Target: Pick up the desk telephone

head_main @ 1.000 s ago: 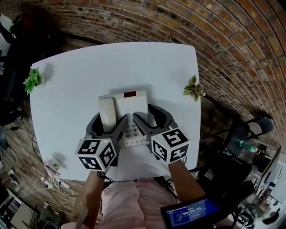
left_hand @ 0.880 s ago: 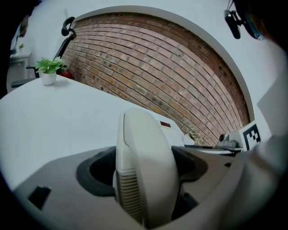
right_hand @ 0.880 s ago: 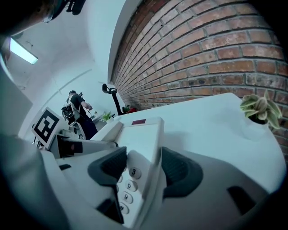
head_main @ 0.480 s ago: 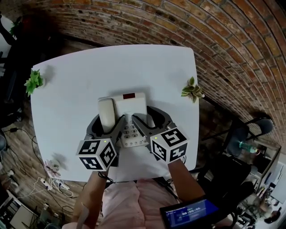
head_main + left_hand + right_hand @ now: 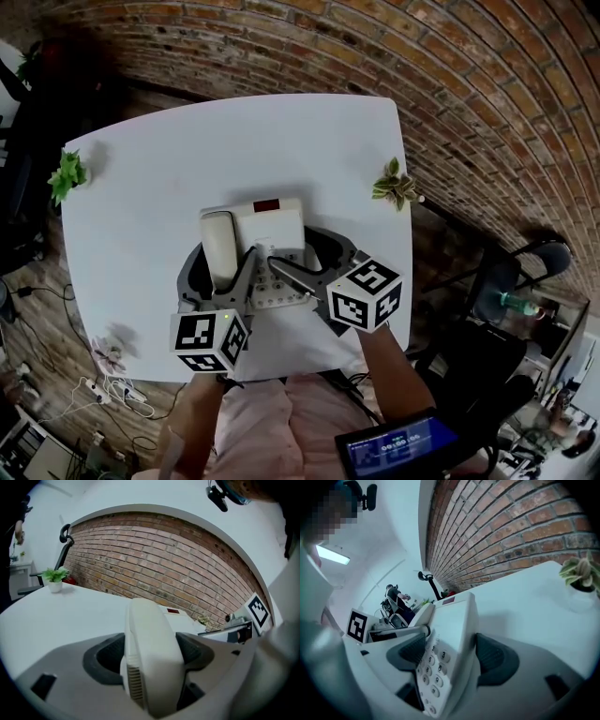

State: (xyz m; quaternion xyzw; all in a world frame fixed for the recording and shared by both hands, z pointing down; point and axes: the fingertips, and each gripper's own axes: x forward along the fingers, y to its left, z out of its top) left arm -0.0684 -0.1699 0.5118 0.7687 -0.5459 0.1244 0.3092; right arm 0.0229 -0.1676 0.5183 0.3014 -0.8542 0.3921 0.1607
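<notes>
Both grippers are engaged with the desk telephone, but the lift is judged incomplete. The base appears to rest on the worktop, so raising it clear remains to be done.

Left gripper: its fingers have just been closing and now clamp the handset. The handset lies lengthwise between them, with both pads against its flanks.

Right gripper: its fingers have just been opening and stand wide apart around the keypad side of the base. One pad lies over the keys and the other sits just beside the base edge. No firm squeeze is evident there, so that grip probably needs re-closing before the lift.
</notes>
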